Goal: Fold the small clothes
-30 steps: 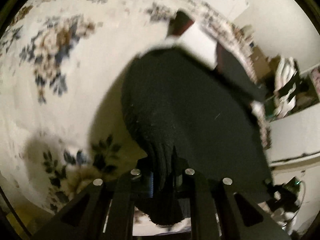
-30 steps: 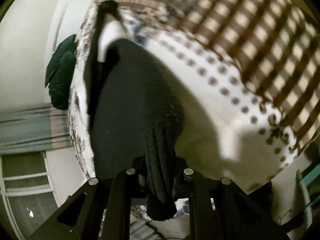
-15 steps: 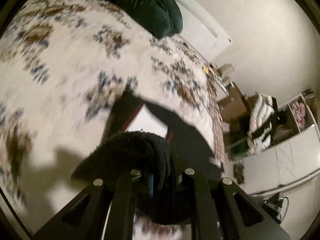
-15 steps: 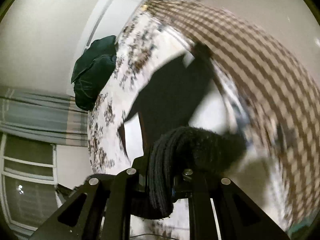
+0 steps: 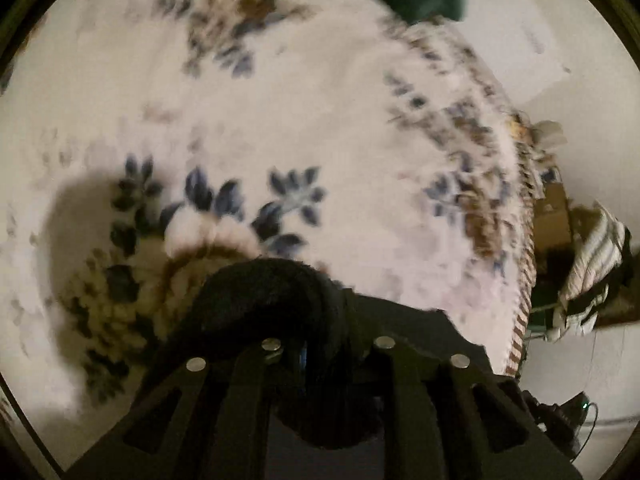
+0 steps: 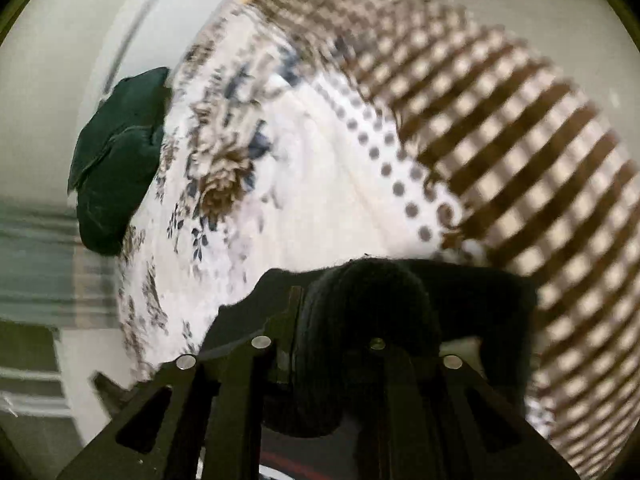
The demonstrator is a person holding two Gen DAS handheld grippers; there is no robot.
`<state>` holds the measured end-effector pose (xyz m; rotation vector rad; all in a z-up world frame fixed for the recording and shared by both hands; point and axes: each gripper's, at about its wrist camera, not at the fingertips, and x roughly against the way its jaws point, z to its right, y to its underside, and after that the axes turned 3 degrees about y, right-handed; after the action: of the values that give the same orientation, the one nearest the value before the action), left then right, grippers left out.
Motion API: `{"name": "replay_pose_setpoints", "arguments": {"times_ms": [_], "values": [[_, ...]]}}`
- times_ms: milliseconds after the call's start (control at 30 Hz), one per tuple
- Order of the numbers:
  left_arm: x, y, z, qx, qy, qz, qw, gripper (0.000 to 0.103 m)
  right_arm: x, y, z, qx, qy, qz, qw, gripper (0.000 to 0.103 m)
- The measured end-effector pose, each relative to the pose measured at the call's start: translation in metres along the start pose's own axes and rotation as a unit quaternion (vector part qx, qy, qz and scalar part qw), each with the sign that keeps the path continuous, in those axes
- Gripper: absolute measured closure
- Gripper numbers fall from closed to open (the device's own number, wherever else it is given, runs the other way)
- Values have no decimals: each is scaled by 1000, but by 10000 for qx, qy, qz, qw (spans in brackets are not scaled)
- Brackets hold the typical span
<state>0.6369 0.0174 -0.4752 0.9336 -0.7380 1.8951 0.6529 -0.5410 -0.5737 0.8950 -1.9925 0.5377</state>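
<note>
Pinching fuzzy black garment (image 5: 272,300) (image 6: 368,292), bunched, over floral bedspread (image 5: 320,120).

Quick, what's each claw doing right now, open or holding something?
Left gripper: shut on the black garment.
Right gripper: shut on the same black garment.

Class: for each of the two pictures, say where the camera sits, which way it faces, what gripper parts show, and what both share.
Left wrist: on left gripper, facing floral bedspread; its fingers pinch black garment.
Right wrist: on right gripper, facing checked blanket; its fingers pinch the garment.
Shared: garment, bedspread, green pillow.
</note>
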Motion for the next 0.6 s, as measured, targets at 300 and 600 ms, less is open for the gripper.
{"name": "replay_pose_setpoints", "arguments": {"times_ms": [300, 600], "values": [[35, 11, 6, 155, 577, 309, 9977, 19, 24, 6, -10, 862, -74, 320, 9957, 12], [95, 86, 25, -1071, -208, 949, 9895, 18, 78, 131, -1, 2154, 1322, 776, 9644, 12]]}}
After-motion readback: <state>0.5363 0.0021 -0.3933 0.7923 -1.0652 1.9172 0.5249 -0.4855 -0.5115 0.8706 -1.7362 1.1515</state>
